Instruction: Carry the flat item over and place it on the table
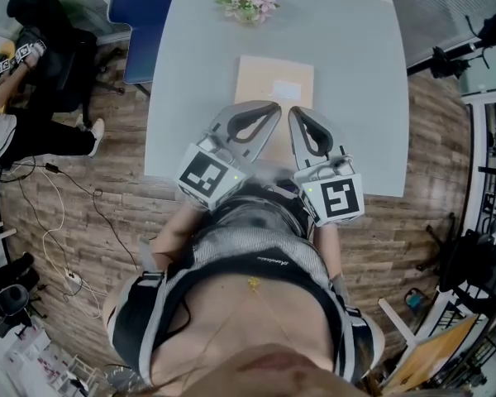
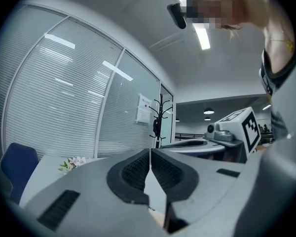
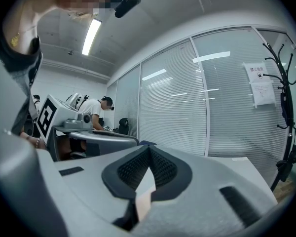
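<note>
Tan envelope (image 1: 274, 79) on table (image 1: 360, 98), beneath left claw (image 1: 273, 107), right claw (image 1: 297, 112)

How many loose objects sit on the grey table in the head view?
2: a flat tan cardboard envelope near the middle, and a small pink flower bouquet at the far edge. More may be hidden near the front edge.

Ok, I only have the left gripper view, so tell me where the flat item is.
Observer: In the head view the tan flat item lies on the grey table, its near part under the tips of the left gripper and right gripper.
Operator: Now give me the right gripper's jaws.
Observer: Shut, pads meeting, in its own view.
Operator: Report anyone nearby.
Observer: A person in a white shirt stands in the background of the right gripper view.
</note>
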A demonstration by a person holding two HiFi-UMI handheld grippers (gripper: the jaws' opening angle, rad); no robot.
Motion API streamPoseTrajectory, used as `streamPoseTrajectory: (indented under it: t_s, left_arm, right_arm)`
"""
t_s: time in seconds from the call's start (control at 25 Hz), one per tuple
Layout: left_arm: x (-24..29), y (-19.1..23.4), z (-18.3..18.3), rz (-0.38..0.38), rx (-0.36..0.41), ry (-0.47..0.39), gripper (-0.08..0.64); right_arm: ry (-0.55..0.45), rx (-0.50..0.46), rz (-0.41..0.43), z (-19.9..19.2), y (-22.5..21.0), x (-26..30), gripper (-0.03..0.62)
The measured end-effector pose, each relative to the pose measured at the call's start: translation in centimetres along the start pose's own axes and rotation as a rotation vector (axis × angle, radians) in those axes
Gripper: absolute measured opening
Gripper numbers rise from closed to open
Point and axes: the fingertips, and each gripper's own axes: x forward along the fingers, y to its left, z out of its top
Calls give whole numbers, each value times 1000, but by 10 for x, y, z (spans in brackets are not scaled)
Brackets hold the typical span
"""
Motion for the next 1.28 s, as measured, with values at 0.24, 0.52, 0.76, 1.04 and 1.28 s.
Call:
streamPoseTrajectory:
  t_s: [0.24, 0.52, 0.76, 1.04, 1.28]
  left_arm:
    - [0, 3, -1, 5, 10, -12, 14]
    - [2, 1, -2, -1, -6, -6, 14]
    - [1, 2, -9, -2, -10, 7, 14]
    - [2, 6, -4, 9, 17, -30, 14]
    - [3, 3, -2, 12, -13, 6, 14]
  right_arm:
    - [1, 0, 0, 0, 0, 1, 3]
    - [5, 0, -4, -1, -2, 0, 3]
    - [9, 2, 0, -2, -2, 1, 3]
    - [21, 0, 3, -4, -2, 2, 2]
    - [28, -3, 4, -5, -3, 1, 2]
